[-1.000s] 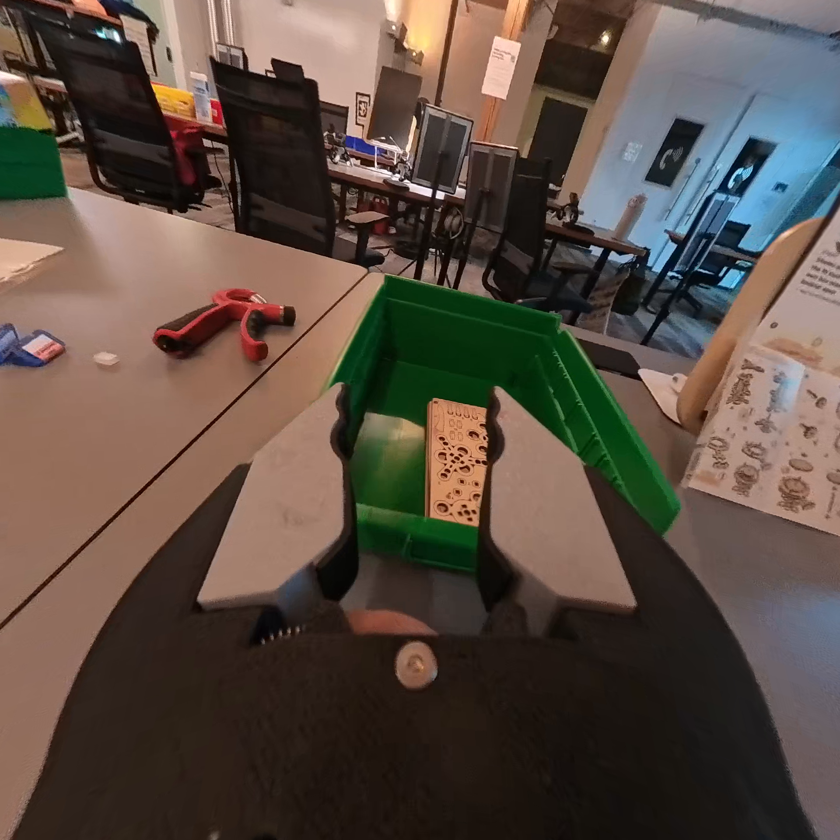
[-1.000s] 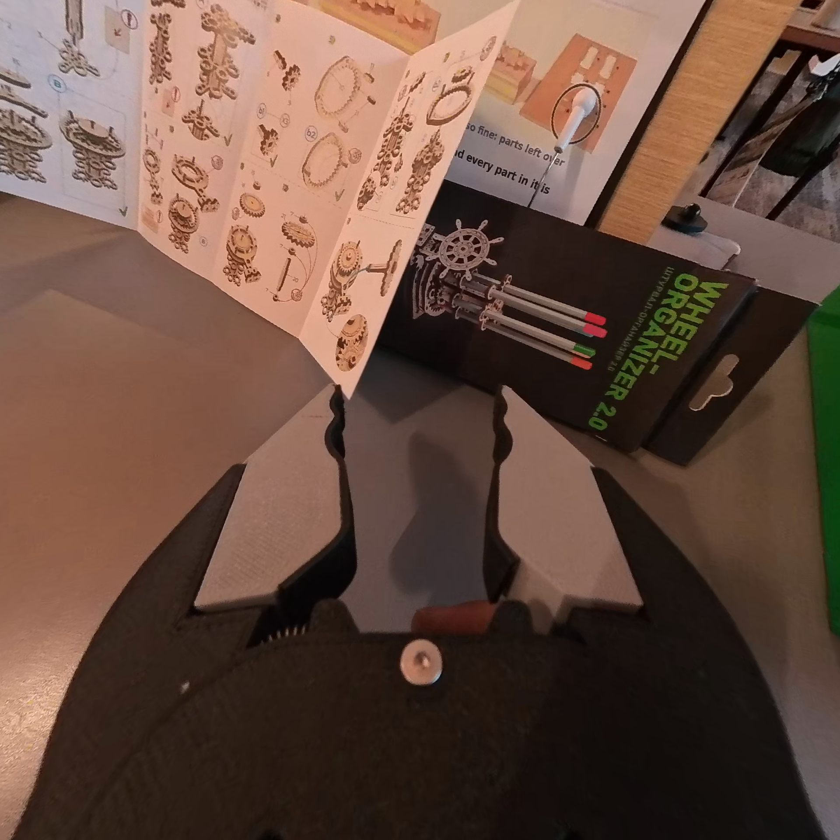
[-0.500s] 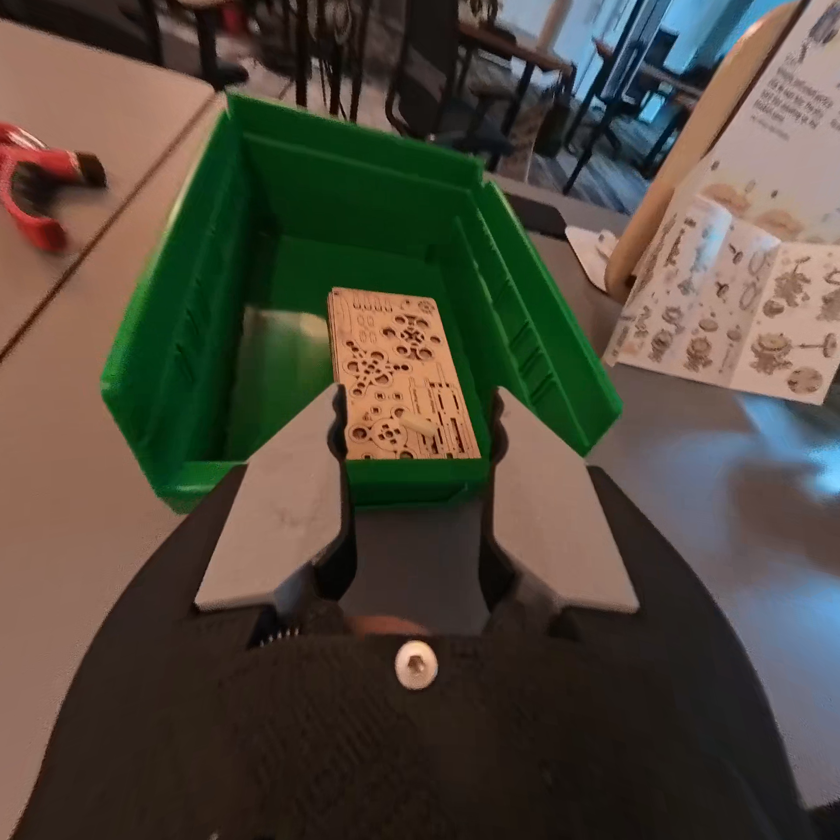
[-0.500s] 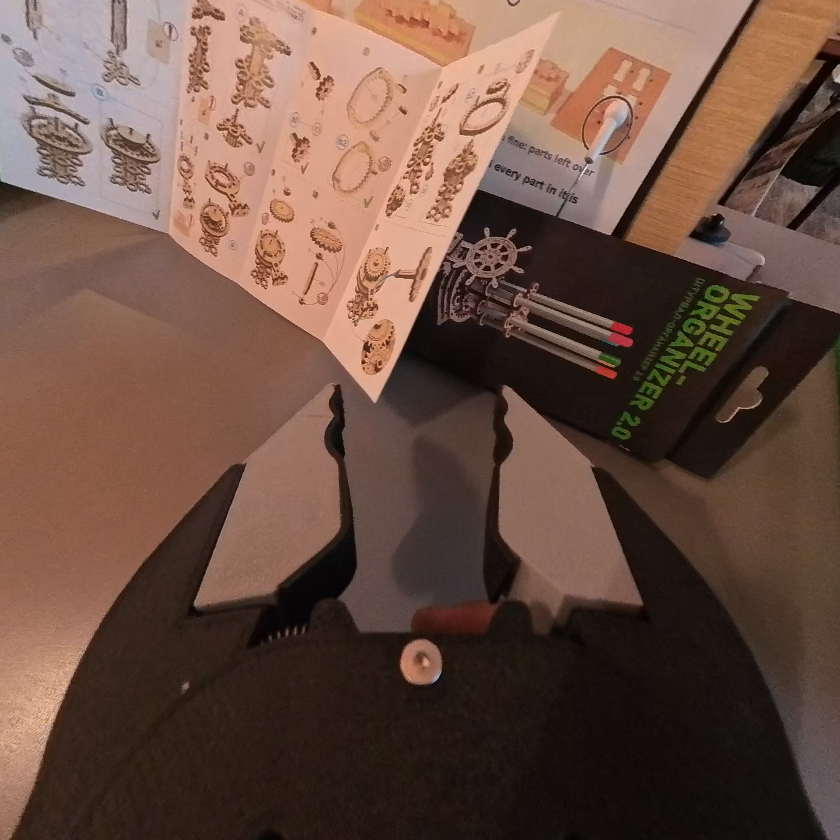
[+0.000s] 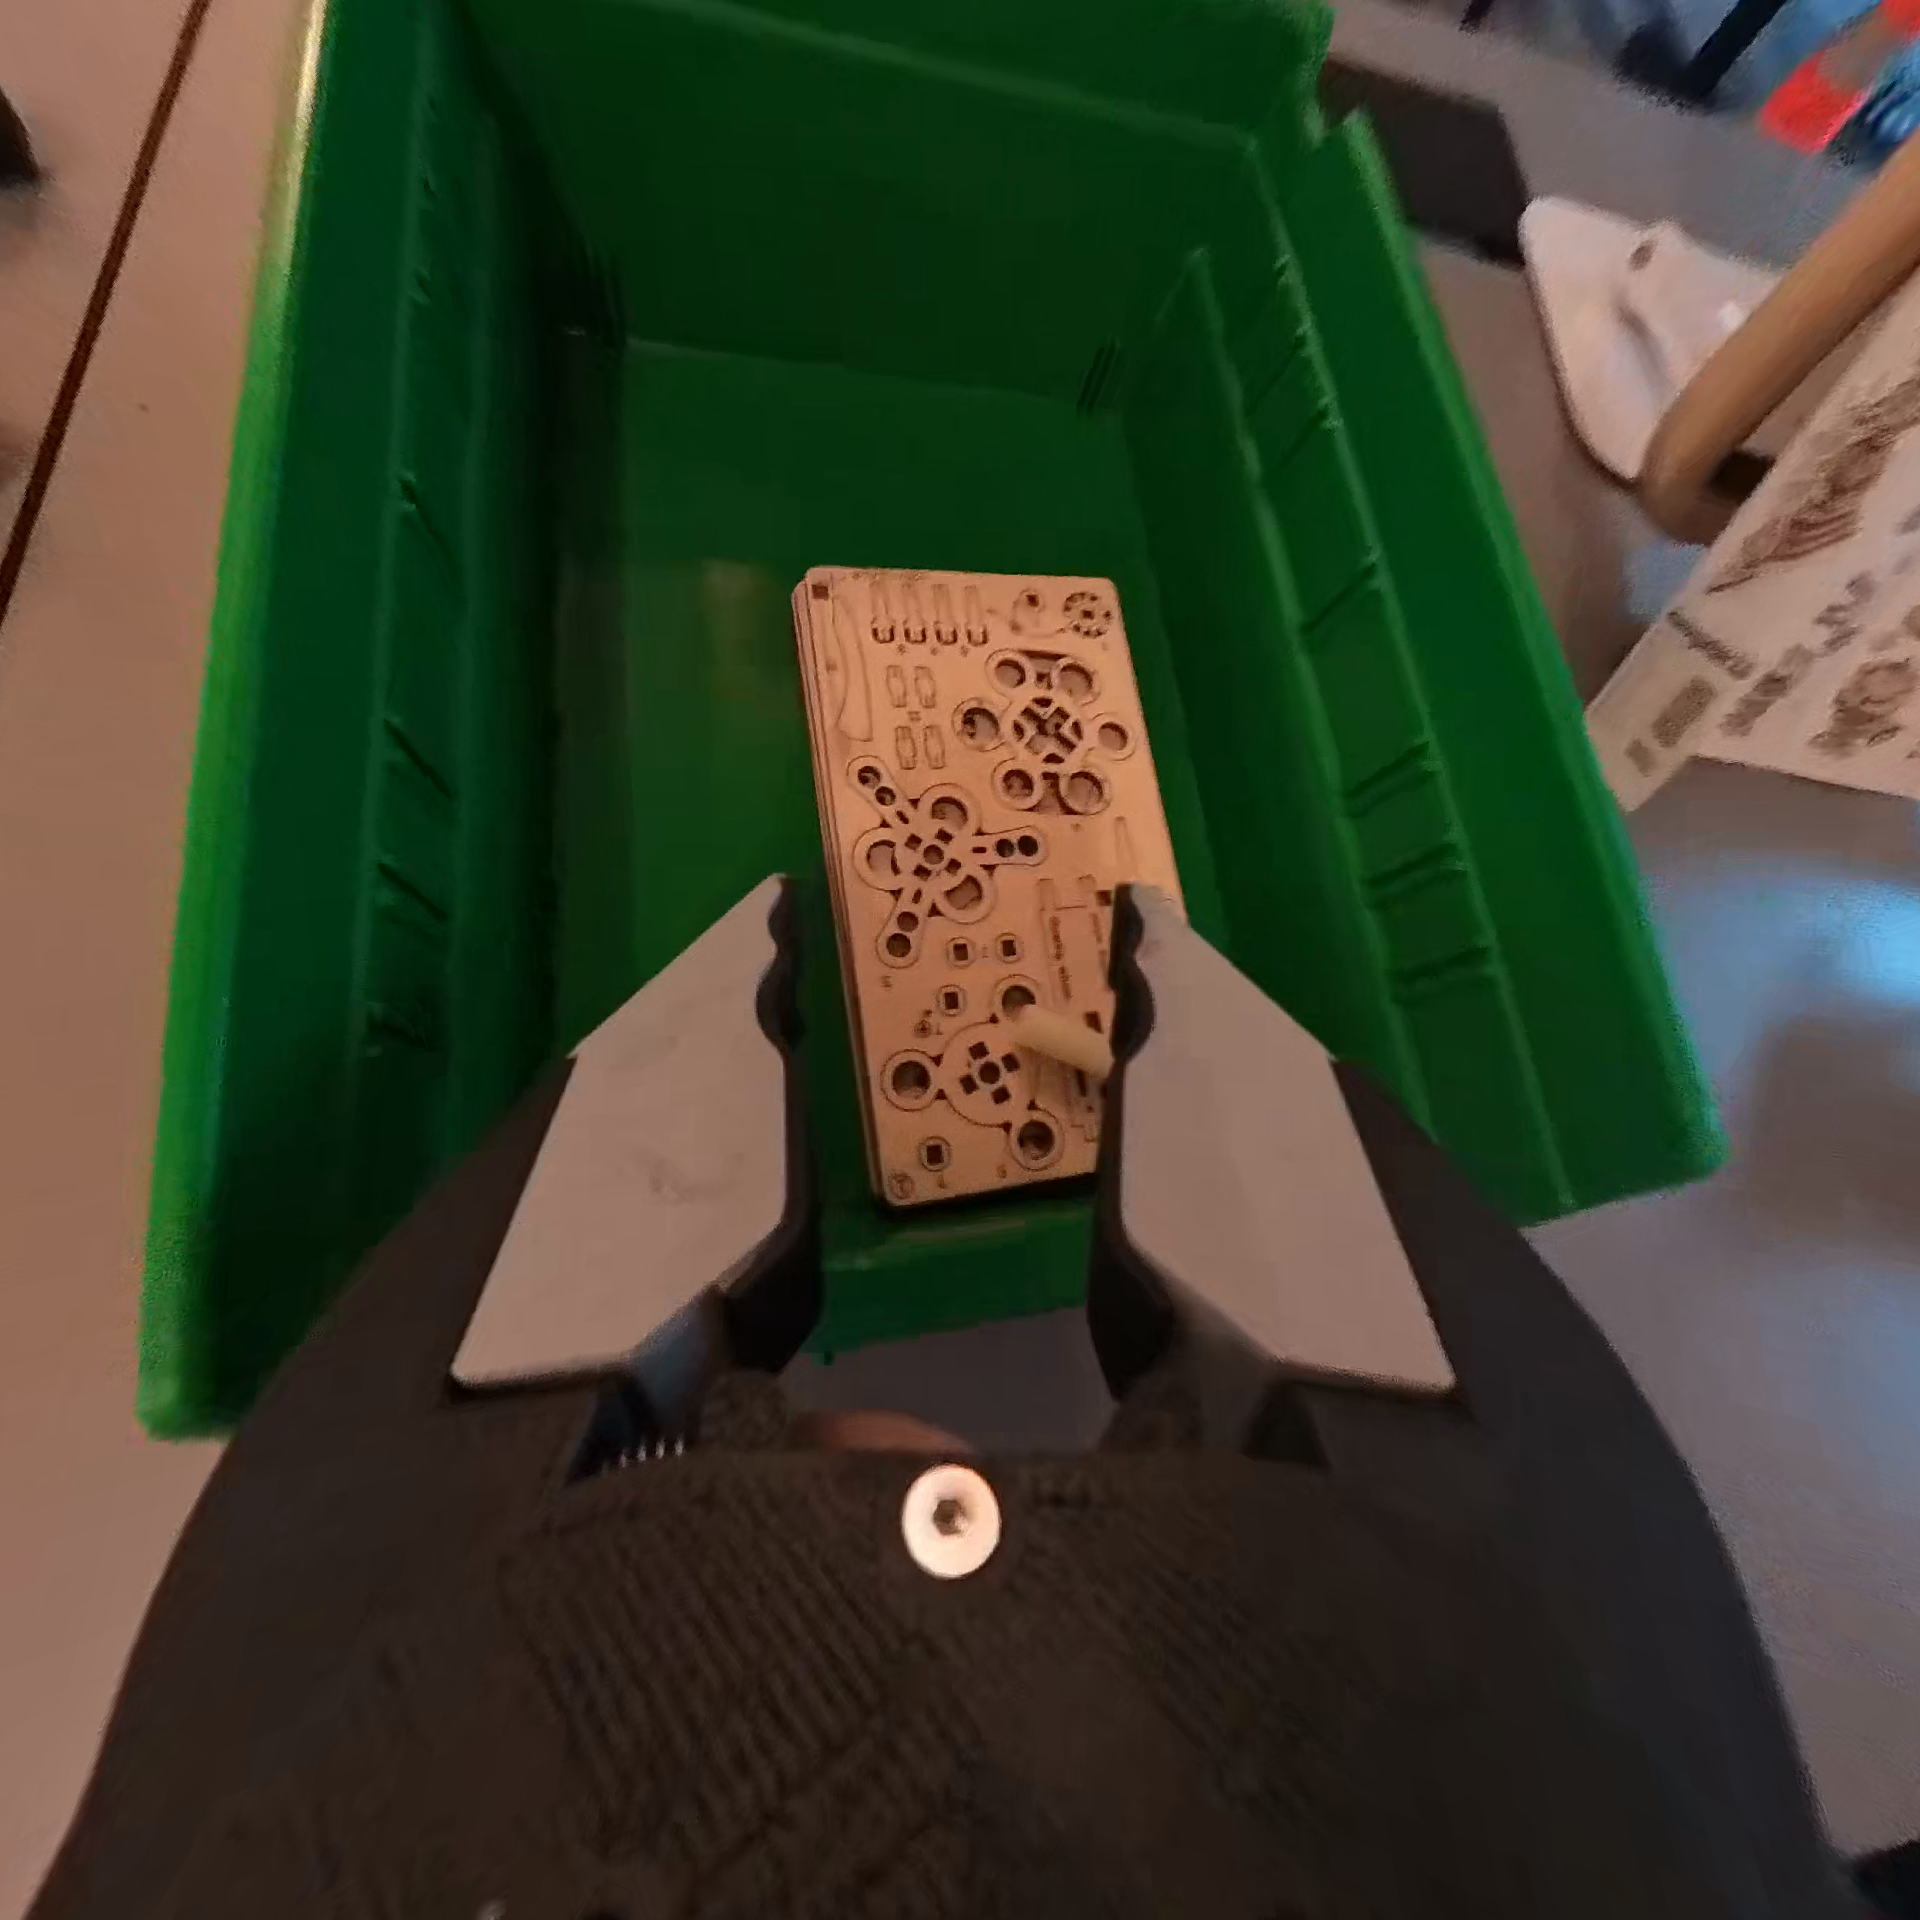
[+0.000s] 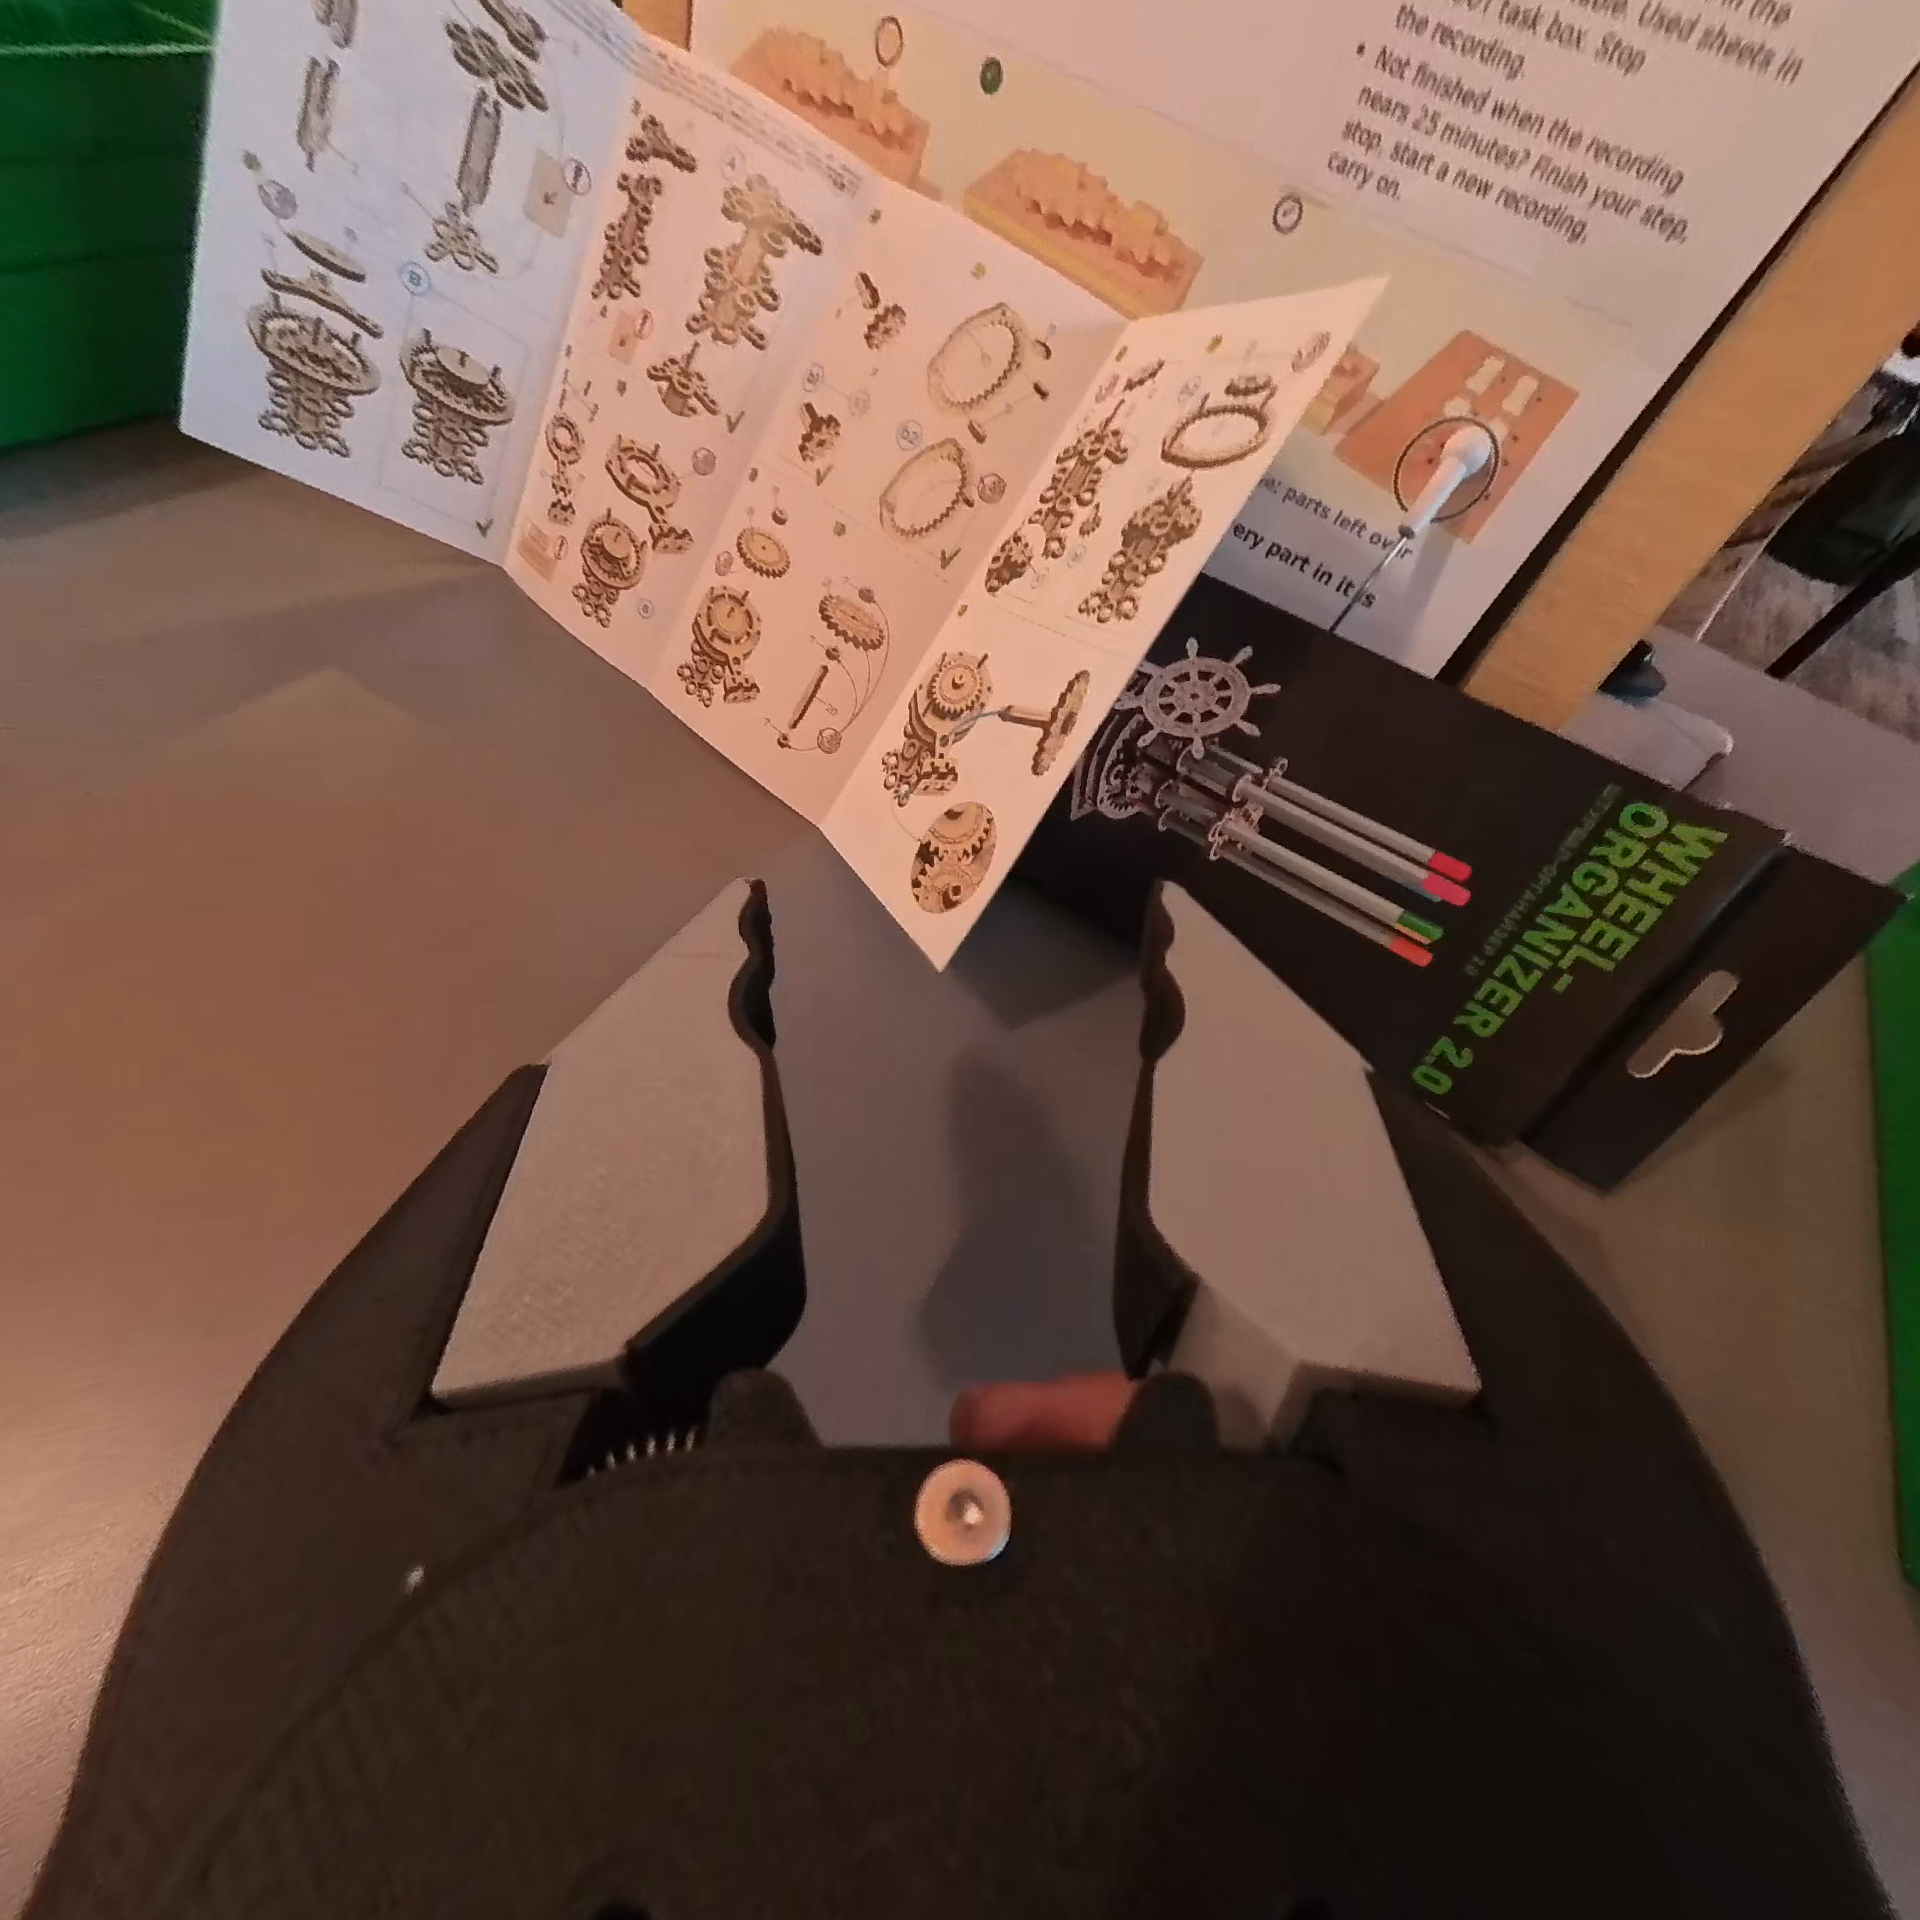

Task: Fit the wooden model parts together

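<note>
A stack of laser-cut wooden part sheets (image 5: 966,831) lies flat on the floor of a green plastic bin (image 5: 312,727). A small pale wooden peg (image 5: 1060,1039) lies on the top sheet near its front right. My left gripper (image 5: 951,894) is open and empty, hovering over the front of the bin with its fingertips on either side of the sheets. My right gripper (image 6: 956,904) is open and empty above the grey table, in front of an unfolded instruction leaflet (image 6: 727,468).
A black product box (image 6: 1507,914) lies behind and to the right of the right gripper. A printed board (image 6: 1351,260) stands behind the leaflet. A green bin edge (image 6: 1891,1195) shows at the far right. The leaflet (image 5: 1818,665) also stands right of the bin. The grippers' ends are close to 50 cm from one another. About 6 cm separates my left fingertips from the small pale wooden peg (image 5: 1060,1039).
My left gripper has moved forward and tilted down over the bin, so the wooden sheets now lie between its fingertips. My right gripper has drawn back slightly from the leaflet.
</note>
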`<state>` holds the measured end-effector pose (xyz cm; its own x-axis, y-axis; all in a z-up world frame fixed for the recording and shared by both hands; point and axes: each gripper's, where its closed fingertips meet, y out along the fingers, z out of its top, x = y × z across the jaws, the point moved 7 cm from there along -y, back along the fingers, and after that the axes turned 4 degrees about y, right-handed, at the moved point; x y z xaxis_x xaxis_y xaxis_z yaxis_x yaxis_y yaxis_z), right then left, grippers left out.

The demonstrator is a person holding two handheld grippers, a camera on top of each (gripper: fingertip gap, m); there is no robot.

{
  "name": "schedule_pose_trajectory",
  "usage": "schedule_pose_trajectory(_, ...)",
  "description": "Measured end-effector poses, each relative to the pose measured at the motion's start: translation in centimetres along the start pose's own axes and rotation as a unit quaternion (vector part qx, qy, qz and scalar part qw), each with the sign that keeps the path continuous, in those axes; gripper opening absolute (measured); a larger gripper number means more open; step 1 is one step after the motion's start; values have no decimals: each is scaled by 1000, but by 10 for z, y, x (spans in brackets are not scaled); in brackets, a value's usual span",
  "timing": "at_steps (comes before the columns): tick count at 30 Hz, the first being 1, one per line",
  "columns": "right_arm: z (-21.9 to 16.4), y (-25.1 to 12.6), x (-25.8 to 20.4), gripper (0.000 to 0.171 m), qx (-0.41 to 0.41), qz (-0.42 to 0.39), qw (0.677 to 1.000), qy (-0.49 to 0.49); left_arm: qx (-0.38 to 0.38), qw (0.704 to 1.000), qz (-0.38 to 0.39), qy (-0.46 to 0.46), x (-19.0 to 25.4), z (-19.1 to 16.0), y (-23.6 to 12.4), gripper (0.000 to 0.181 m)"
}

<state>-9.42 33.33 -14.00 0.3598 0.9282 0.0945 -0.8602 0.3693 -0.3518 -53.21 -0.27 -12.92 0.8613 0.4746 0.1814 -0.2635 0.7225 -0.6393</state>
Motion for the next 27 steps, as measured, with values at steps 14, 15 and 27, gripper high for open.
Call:
schedule_pose_trajectory(14,12,-11,-16,68,29,26,999,-18,-180,983,-27,14,-6,-8,49,50)
schedule_pose_trajectory(15,13,-12,-16,68,31,25,999,-20,-178,983,-22,23,-7,-7,47,45)
schedule_pose_trajectory(27,18,-17,-23,67,43,20,998,-43,-180,982,-50,7,-1,-2,42,32)
